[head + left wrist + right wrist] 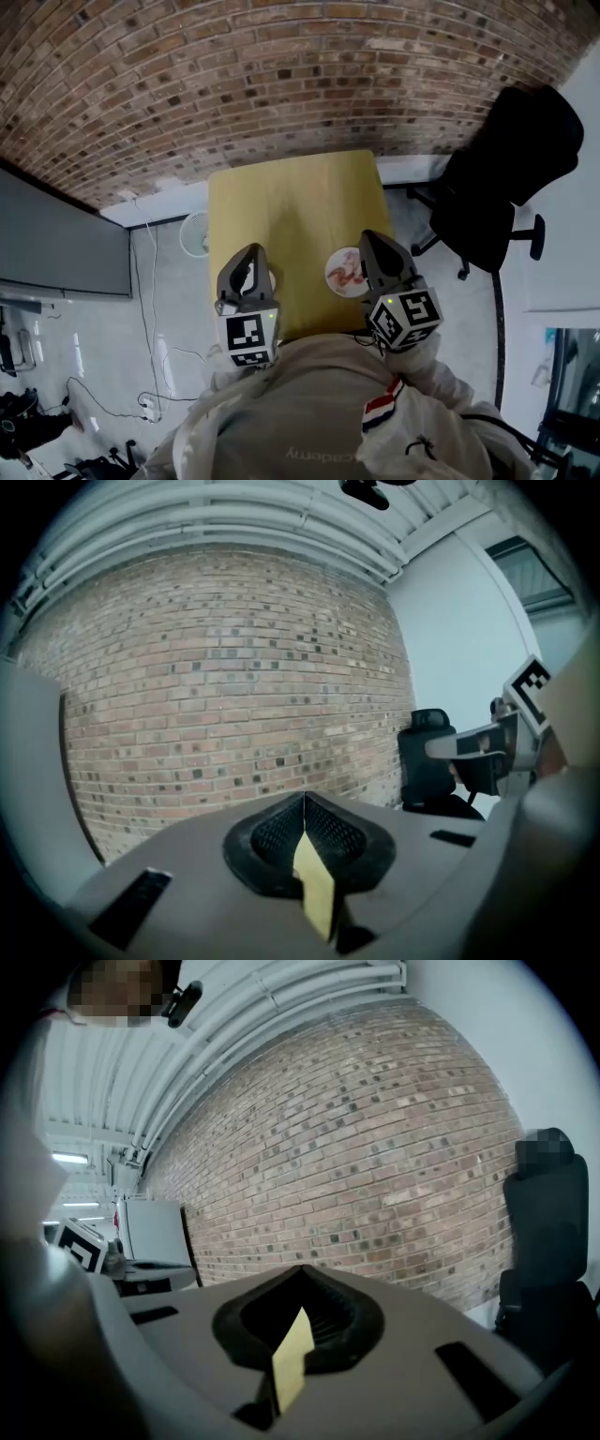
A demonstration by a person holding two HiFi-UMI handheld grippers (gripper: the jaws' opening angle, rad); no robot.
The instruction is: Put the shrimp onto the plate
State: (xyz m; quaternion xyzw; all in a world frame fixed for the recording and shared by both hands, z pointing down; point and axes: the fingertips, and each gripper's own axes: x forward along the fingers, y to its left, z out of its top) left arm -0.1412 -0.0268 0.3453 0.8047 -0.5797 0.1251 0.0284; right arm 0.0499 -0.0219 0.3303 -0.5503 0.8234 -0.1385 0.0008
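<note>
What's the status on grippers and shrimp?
Left gripper shut, empty. Right gripper shut, empty. Shrimp on the plate. Nothing in the way.

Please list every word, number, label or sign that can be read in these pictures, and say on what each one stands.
"academy": on the person's light sweatshirt, upside down in the head view.
Patterns only, no letters: square markers on the cube of the left tool and the cube of the right tool.
No words visible: striped patch on the sweatshirt.
Both gripper views: no text.
</note>
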